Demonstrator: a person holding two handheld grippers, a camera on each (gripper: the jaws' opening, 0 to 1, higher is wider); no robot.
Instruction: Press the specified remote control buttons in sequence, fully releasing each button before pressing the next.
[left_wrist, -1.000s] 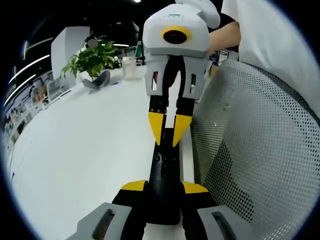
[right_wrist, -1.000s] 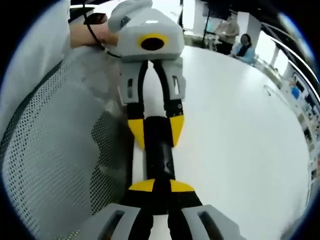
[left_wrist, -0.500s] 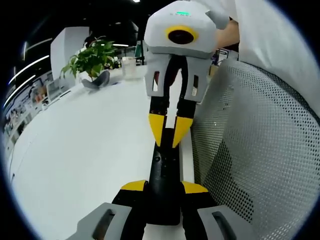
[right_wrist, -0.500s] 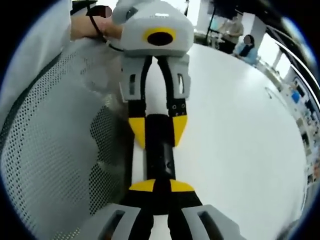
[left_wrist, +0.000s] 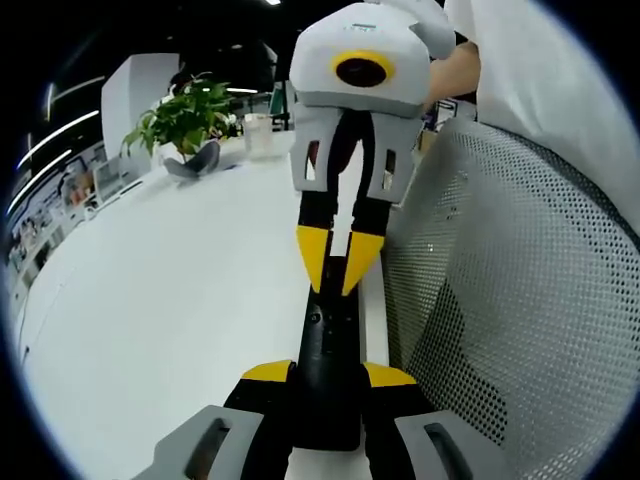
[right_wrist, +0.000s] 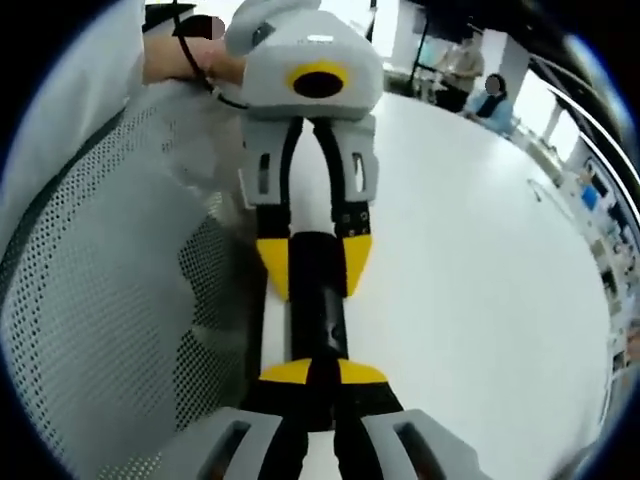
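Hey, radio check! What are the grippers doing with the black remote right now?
Both grippers shut on remote, one each end. Left gripper, right gripper. Mesh chair close beside.

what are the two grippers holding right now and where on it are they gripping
Both hold the black remote control, one at each end. The left gripper clamps one end, the right gripper the other, their yellow fingertips against its sides, above the white table.

White bench (left_wrist: 180, 290), surface bare beside the jaws. Mesh chair back (left_wrist: 510, 300) just right of the left jaws, left of the right jaws. Potted plant (left_wrist: 182, 118) and cup (left_wrist: 258, 135) far beyond the left jaws. Two people (right_wrist: 478, 85) stand beyond the right jaws.
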